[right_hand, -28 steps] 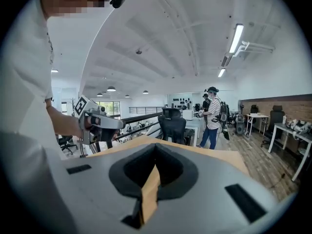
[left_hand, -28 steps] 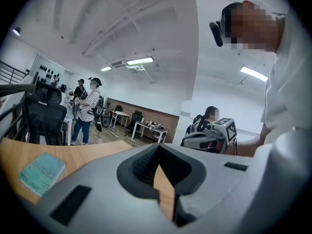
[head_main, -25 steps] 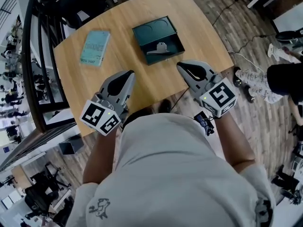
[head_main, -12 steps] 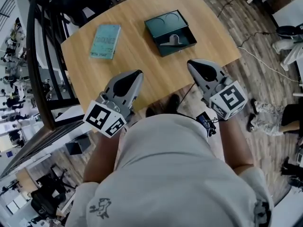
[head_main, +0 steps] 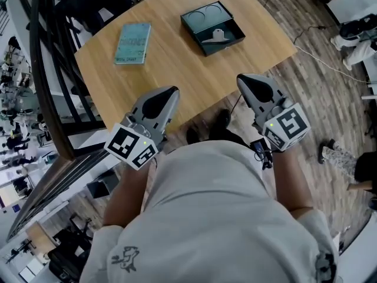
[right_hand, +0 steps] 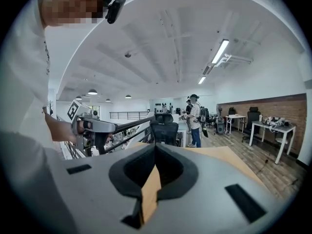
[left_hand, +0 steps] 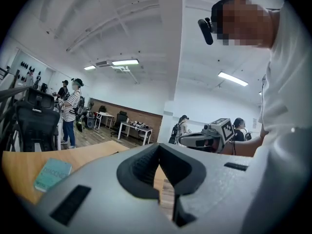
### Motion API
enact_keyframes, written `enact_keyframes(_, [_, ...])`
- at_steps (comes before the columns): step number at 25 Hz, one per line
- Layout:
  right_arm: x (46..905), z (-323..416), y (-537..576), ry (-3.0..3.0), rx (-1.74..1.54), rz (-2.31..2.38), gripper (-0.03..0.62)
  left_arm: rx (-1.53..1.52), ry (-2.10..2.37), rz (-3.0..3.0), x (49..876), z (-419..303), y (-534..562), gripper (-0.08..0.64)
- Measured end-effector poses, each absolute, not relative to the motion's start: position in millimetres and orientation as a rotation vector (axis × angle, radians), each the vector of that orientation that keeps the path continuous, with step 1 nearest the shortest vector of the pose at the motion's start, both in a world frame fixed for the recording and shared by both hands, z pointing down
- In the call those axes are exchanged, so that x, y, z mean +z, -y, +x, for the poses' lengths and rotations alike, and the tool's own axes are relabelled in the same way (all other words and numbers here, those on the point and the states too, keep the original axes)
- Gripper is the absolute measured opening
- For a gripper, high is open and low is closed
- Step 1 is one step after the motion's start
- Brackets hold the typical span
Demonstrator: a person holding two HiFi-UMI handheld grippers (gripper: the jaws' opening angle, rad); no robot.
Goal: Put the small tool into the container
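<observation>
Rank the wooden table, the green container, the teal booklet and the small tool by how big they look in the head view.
Largest to smallest:
1. wooden table
2. green container
3. teal booklet, somewhat smaller than the container
4. small tool, lying inside the container

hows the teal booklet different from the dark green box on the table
The teal booklet is pale and flat; the dark green box is darker, with raised walls. The booklet bears nothing; the box holds a small silver tool. Both are rectangular and lie on the wooden table.

Both closed, seemingly empty: left claw (head_main: 166, 94), right claw (head_main: 246, 81), held near torso.
</observation>
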State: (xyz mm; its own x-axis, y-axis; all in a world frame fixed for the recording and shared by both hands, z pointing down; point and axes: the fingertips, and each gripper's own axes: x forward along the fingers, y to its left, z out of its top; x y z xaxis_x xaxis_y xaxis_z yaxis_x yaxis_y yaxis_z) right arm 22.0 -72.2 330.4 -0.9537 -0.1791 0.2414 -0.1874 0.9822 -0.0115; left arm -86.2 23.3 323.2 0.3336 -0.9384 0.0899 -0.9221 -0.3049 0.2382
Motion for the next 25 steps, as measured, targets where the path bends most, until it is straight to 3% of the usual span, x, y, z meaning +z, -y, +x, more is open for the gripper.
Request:
enact_keyframes(13, [316.2, 68.3, 58.3, 2.906, 0.013, 0.274, 0.005, -0.106, 1.704, 2.394, 313.7, -47.6, -37.0, 0.006])
enact_keyframes(25, [312.7, 152.1, 52.2, 2.938, 0.026, 0.09, 0.005, -0.066, 1.827, 2.335, 309.6, 40.6, -31.9, 0.006])
